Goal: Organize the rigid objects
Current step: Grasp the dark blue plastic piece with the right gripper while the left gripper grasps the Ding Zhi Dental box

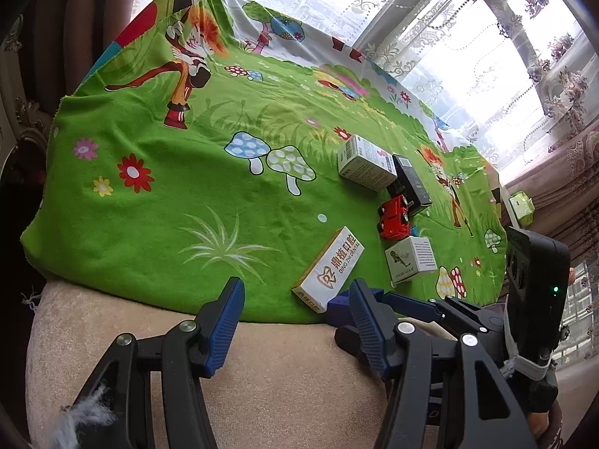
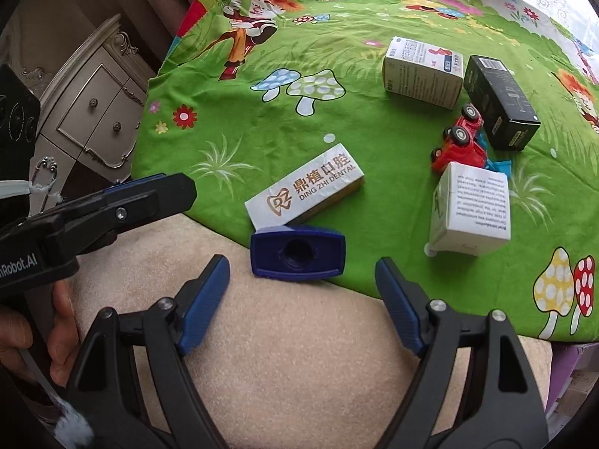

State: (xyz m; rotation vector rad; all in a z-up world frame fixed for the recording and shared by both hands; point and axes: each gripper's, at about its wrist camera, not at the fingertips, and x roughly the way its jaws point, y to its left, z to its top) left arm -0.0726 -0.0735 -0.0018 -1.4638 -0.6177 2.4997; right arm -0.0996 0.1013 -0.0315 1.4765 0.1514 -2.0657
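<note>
Right gripper (image 2: 301,297): black plastic scissor-frame arms, ribbed blue pads, silver rivets. Left gripper (image 1: 295,321): same build, white "Robot.AI" lettering on body, frayed white string at handle.

Lace-curtained window (image 1: 468,37), ornate cabinet (image 2: 93,112), bright daylight

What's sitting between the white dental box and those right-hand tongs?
A dark blue rectangular plastic piece lies at the cloth's edge between the white dental box and the right tongs, seen in the right wrist view.
</note>
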